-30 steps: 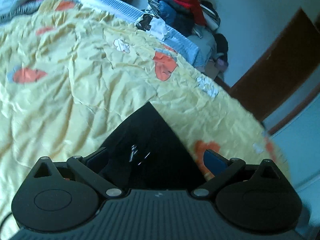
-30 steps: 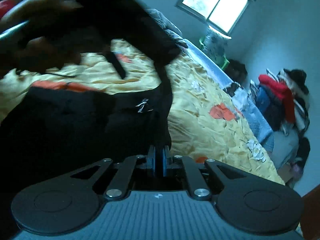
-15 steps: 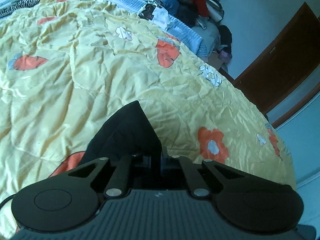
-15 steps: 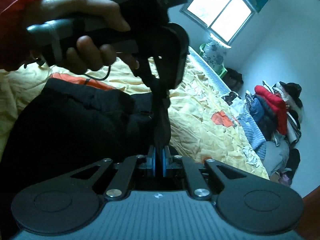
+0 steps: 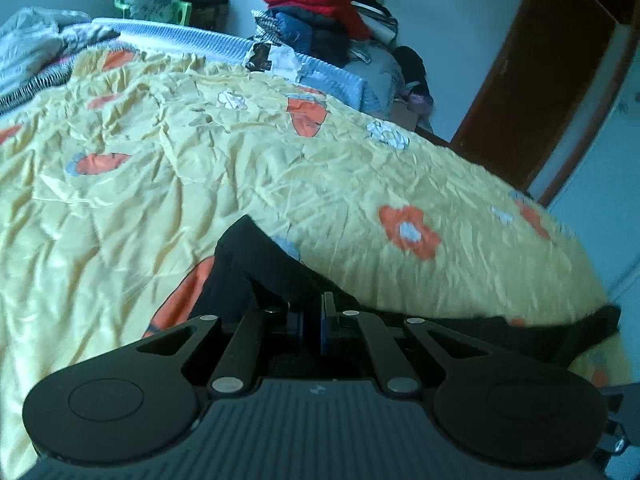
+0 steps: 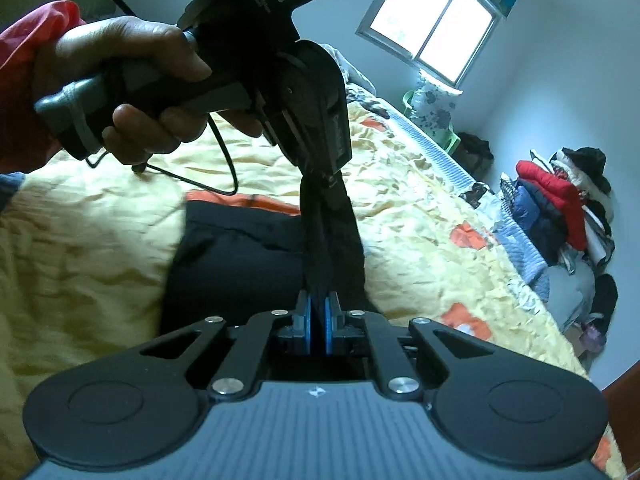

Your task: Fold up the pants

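Both the left gripper [image 5: 312,320] and right gripper [image 6: 317,320] are pinching black pants [image 6: 240,264] in near-closed jaws above the bed [image 6: 80,240], carrying a fold; lowering evenly is likely required next

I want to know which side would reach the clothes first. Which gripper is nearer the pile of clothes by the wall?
Hard to call. Both the left gripper and right gripper pinch the black pants together, across the bed from the pile of clothes.

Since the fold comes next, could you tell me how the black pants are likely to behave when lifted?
Probably floppy: the black pants hang in a limp strip between the left gripper and right gripper. They likely drag on the quilt, where the rest lies bunched.
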Demonstrator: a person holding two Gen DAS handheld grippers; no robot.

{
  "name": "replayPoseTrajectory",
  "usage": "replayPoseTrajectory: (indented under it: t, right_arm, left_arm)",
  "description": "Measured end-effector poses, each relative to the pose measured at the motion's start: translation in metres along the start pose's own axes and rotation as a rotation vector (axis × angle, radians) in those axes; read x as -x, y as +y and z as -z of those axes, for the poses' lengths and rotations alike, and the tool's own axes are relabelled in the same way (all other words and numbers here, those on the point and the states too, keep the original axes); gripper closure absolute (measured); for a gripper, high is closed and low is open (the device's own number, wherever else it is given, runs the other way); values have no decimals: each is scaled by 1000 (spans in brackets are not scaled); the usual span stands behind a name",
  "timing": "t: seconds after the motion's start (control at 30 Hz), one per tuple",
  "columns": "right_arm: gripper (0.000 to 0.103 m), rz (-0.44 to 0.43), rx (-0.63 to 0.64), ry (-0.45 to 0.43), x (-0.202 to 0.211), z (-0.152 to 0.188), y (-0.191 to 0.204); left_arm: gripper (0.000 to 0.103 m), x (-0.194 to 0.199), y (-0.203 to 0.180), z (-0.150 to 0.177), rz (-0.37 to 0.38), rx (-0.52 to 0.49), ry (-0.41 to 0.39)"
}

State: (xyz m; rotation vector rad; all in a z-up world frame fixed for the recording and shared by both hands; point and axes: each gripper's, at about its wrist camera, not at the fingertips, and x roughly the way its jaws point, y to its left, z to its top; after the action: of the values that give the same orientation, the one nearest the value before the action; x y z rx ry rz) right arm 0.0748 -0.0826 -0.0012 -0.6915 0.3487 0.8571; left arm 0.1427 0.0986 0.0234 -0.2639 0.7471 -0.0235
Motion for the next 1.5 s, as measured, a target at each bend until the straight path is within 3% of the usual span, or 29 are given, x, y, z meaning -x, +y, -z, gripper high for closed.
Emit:
replayPoseTrajectory:
  t: [0.33, 0.67, 1.37, 1.5]
  right_arm:
    - [96, -24, -28, 24, 16, 7, 53]
    - [96, -36, -79, 62, 8, 23, 76]
    - [96, -66, -84, 65, -6, 21, 87]
    - [95, -82, -98, 82, -11, 23, 86]
  left_arm:
    - [96, 25, 1, 54, -70, -121, 19]
    - [95, 12, 1, 85, -138, -206, 53]
    - [89, 2, -5, 94, -262, -288, -3]
    - [84, 0, -6, 96, -280, -304, -2]
